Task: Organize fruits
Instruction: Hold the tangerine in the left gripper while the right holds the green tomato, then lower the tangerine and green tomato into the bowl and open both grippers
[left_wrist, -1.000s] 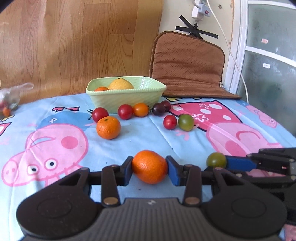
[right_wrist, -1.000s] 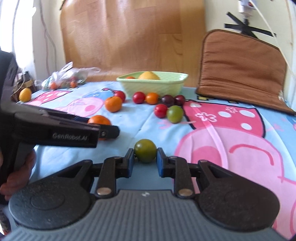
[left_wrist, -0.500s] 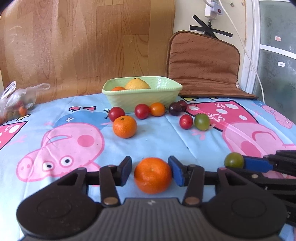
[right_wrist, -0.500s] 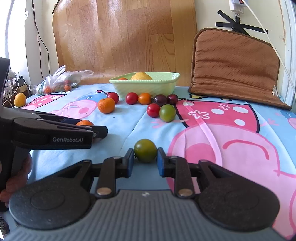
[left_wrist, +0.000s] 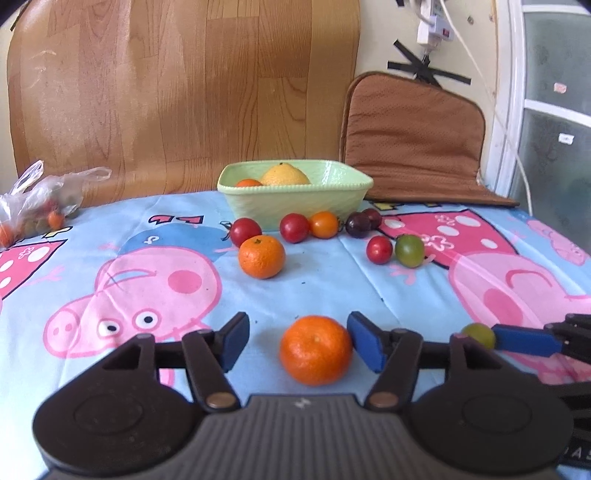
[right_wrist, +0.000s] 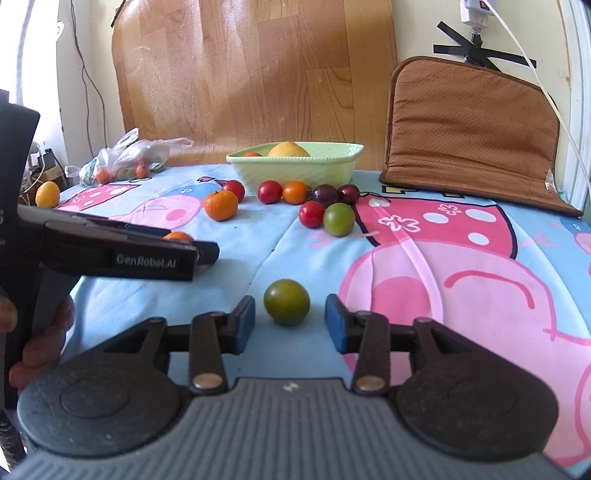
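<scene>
My left gripper is open, its blue pads apart on either side of an orange tangerine that rests on the cloth. My right gripper is open around a dark green tomato, also lying on the cloth, not touching either pad. A pale green bowl at the back holds a yellow fruit and a small orange one. In front of it lie another tangerine and several red, orange, purple and green tomatoes. The left gripper body shows in the right wrist view.
A cartoon-pig tablecloth covers the table. A brown cushion leans at the back right. A plastic bag of small fruits lies at the far left, with a yellow fruit beyond it. A wooden board stands behind.
Both grippers have opened: the left has let go of the tangerine and the right has let go of the green tomato. Both fruits now sit on the cloth between the pads.
</scene>
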